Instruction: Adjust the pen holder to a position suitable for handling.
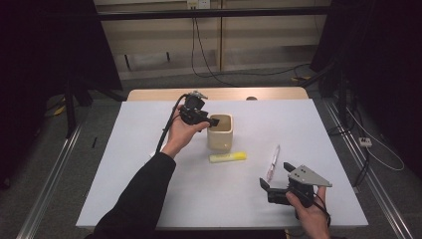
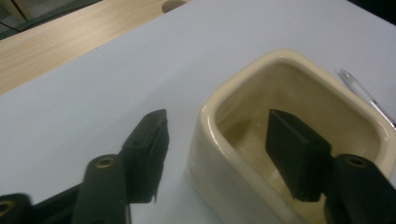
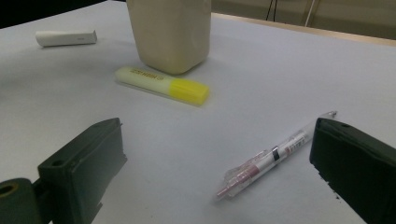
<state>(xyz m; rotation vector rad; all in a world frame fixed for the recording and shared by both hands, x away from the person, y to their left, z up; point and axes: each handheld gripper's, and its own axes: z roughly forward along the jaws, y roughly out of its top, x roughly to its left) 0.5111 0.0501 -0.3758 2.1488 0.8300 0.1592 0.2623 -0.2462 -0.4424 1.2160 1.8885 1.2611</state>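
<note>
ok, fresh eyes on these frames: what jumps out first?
The cream cup mid-table, with the left gripper at its rim: its jaws stand open astride the near wall, one inside, one outside. Just in front of the cup lies a yellow highlighter, and a pen lies nearer the right gripper, open and low at the table's near right.
</note>
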